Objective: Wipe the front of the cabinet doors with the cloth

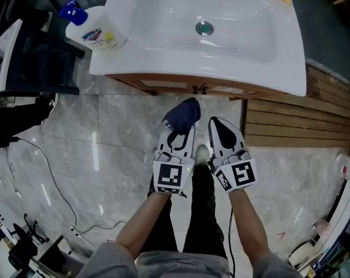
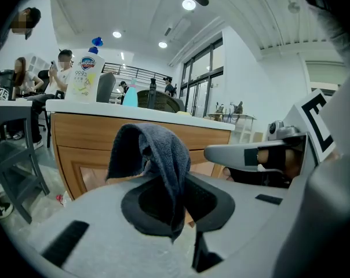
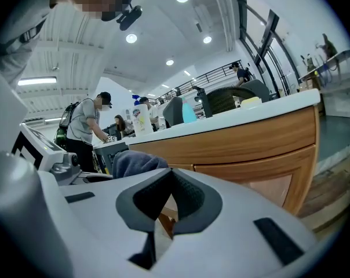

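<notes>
The detergent bottle (image 1: 97, 33) stands on the washbasin worktop (image 1: 163, 51) at about 10 o'clock in the head view. Just below centre, the left claw (image 1: 179, 131) is clenched on the dark blue cloth (image 1: 182, 114). The cloth hangs over the claw's tips in a loose bunch, near the wooden cabinet doors (image 2: 76, 155) at 12 o'clock but apart from them. Just beside it, toward 3 o'clock, the right claw (image 1: 221, 129) is closed with nothing between its jaws. To wipe well, I think the cloth should be pressed flat on a door and moved in overlapping strokes, with the hard tips kept off the wood.
</notes>
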`<state>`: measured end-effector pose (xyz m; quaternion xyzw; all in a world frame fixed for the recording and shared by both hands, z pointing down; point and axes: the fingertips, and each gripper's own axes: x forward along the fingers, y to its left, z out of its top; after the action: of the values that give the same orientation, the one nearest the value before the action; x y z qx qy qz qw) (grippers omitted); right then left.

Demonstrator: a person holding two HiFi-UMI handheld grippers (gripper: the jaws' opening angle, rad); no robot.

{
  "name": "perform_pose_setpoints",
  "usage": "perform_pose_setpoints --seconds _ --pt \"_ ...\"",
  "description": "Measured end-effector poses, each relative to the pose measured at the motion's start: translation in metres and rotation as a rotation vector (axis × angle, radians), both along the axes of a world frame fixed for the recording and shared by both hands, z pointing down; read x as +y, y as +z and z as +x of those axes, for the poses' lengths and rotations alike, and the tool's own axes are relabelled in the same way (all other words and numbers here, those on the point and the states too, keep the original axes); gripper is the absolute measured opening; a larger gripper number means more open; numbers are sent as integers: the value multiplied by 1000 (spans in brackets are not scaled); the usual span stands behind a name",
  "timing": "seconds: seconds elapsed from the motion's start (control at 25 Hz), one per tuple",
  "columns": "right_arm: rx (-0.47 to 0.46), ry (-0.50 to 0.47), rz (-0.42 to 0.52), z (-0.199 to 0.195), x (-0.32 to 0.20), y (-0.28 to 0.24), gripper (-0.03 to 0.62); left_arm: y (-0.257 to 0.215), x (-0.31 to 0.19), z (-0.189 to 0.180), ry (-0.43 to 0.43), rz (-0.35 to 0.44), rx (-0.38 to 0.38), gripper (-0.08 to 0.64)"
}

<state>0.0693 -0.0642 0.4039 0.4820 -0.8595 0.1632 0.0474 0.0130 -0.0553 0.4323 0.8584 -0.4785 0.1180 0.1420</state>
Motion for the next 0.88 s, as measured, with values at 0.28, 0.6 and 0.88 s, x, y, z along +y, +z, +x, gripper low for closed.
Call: perform_pose_setpoints --seconds 0.28,0.6,0.88 --pt "15 -31 17 0 -12 27 9 26 -16 5 -24 11 11 44" --pt "2 -17 15 7 -18 43 9 52 -35 20 -10 22 9 44" --pt "-16 11 -24 17 -11 65 9 65 -57 23 -16 26 -2 44"
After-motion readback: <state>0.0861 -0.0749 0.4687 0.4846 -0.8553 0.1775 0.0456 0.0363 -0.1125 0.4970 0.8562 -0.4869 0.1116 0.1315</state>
